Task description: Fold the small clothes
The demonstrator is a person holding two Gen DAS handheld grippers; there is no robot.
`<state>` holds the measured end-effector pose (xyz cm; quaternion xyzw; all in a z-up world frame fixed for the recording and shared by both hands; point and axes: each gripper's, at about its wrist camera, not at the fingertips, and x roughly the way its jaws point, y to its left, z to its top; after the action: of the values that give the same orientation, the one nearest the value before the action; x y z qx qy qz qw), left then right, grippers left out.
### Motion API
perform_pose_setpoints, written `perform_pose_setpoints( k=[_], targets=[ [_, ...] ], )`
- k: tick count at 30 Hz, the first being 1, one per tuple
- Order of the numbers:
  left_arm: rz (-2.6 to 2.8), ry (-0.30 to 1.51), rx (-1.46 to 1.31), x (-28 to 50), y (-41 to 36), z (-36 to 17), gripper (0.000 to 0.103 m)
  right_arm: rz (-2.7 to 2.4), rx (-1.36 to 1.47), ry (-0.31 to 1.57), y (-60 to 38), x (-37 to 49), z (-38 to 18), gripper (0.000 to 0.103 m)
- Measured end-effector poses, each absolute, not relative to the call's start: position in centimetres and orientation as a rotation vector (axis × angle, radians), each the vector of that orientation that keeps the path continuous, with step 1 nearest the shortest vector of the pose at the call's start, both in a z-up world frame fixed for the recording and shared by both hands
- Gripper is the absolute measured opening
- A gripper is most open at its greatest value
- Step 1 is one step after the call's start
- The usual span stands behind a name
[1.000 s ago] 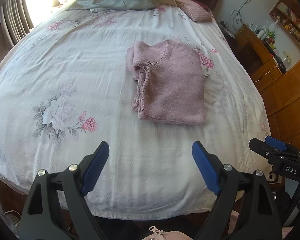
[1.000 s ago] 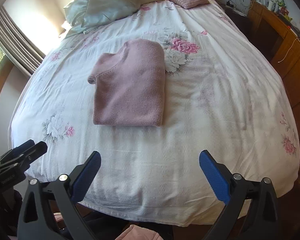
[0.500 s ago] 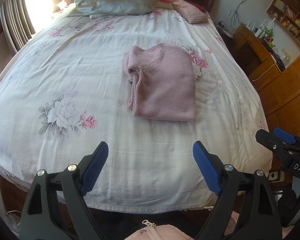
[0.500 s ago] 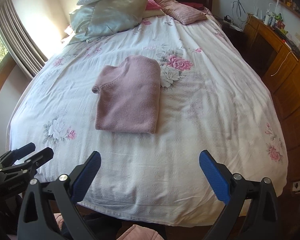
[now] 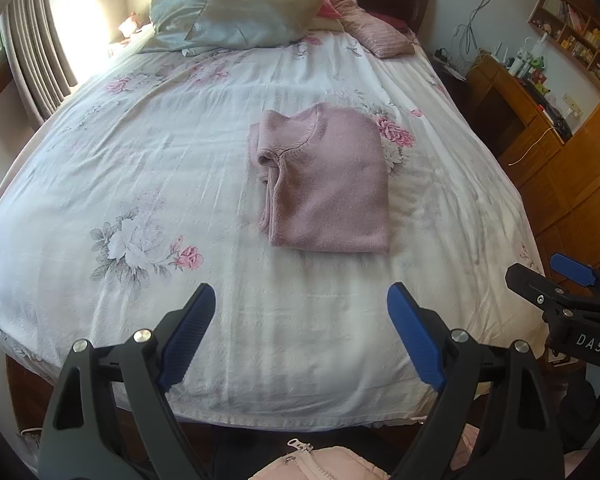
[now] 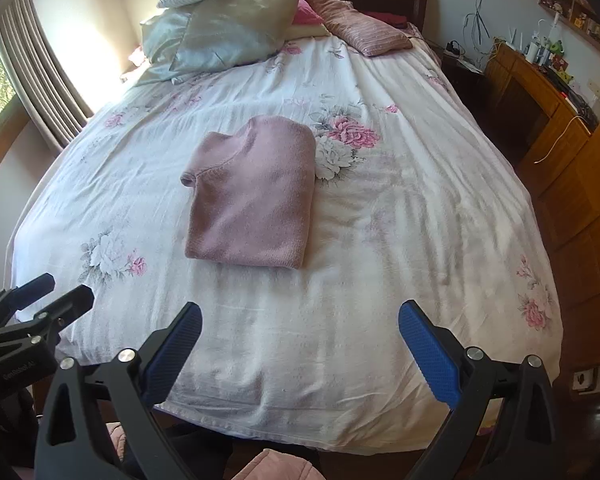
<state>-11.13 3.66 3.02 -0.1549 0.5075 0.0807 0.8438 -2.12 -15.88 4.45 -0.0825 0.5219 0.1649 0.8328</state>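
A pink knitted sweater (image 5: 326, 182) (image 6: 252, 196) lies folded into a neat rectangle in the middle of the bed, collar toward the pillows. My left gripper (image 5: 300, 336) hangs open over the bed's foot edge, well short of the sweater, nothing between its blue pads. My right gripper (image 6: 300, 344) is likewise open and empty at the foot of the bed. Each gripper shows in the other's view: the right gripper (image 5: 556, 284) at the right edge, the left gripper (image 6: 40, 296) at the left edge.
The bed (image 5: 140, 160) has a white floral sheet. Pillows (image 6: 228, 28) are piled at the headboard. A wooden desk and shelves (image 6: 540, 80) with small items line the right wall. Curtains (image 6: 32, 80) hang at the left. A pink zipped garment (image 5: 320, 464) on the person shows at the bottom.
Both grippers have drawn back and up from the bed, so the folded sweater looks smaller and farther. The sweater itself has not moved. Both stay open.
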Motion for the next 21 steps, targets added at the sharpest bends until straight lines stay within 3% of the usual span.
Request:
perform_pose_setpoints(
  k=[21],
  targets=[
    [0.171, 1.088, -0.325, -10.6, 4.1, 2.5, 0.087, 0.318, -0.167, 1.106, -16.2, 0.5, 3.9, 0.099]
  ],
)
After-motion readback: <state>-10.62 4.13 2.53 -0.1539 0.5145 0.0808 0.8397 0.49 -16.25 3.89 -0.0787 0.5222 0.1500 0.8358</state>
